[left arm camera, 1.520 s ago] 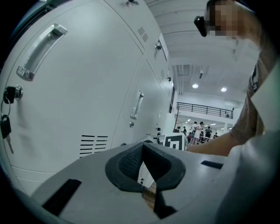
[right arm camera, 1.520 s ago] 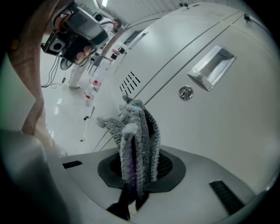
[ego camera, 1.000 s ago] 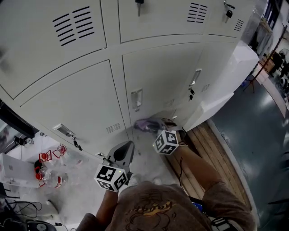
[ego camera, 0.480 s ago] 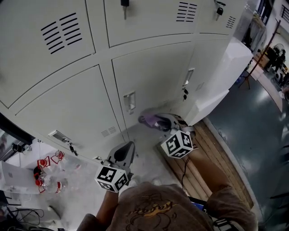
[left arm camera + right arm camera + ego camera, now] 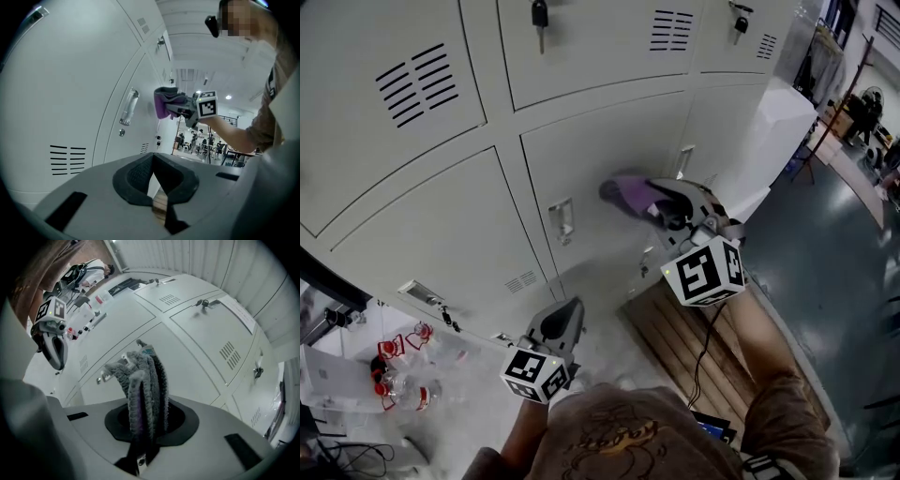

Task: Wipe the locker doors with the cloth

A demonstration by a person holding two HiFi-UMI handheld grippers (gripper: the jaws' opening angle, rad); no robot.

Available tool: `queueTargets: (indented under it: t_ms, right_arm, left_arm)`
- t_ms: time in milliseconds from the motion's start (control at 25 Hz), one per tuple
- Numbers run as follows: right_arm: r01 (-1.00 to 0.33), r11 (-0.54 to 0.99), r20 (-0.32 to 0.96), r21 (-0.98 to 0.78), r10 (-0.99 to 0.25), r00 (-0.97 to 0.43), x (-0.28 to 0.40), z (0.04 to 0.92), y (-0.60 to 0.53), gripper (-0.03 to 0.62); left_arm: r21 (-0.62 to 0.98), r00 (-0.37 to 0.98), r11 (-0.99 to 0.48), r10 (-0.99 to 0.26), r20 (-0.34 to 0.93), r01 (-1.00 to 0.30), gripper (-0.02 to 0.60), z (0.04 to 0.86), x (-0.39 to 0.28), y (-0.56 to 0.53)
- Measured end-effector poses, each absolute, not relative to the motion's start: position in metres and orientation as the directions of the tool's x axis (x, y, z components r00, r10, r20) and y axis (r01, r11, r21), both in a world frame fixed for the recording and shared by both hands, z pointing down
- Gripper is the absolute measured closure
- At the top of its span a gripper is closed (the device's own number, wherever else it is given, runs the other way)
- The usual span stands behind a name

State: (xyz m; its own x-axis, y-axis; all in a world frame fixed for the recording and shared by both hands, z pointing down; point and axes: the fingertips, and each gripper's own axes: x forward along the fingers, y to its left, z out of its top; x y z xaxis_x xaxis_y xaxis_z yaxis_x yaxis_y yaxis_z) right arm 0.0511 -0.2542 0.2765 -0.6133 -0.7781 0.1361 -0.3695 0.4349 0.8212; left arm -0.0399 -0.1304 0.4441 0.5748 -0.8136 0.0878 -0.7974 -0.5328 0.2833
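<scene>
Right gripper (image 5: 664, 201): jaws clamped on purple chenille cloth (image 5: 623, 190), held at pale grey steel locker door (image 5: 591, 150); contact seemingly light. Advice: press flat, overlap strokes, skirt metal recessed handle (image 5: 562, 219). Left gripper (image 5: 558, 321): jaws together, empty, low.

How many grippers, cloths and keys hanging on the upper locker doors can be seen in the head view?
Grippers: 2 (left gripper, right gripper)
Cloth: 1
Keys: 2
Total: 5
</scene>
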Motion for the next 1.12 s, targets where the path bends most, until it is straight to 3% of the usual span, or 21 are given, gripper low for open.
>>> queueTargets:
  t_ms: [480,1120]
  right_arm:
    - [-0.339,0.276,0.01,0.9,-0.789,-0.615,0.051,0.17,-0.261,0.539]
    - [-0.303,0.191,-0.033,0.934,-0.797,-0.603,0.033,0.152,-0.293,0.539]
  left_arm:
    - [0.285,0.586,-0.543,-0.806,0.089,-0.79,0.578,0.444,-0.031,-0.132]
    - [0.296,0.571,-0.526,-0.817,0.087,-0.797,0.578,0.445,-0.036,-0.138]
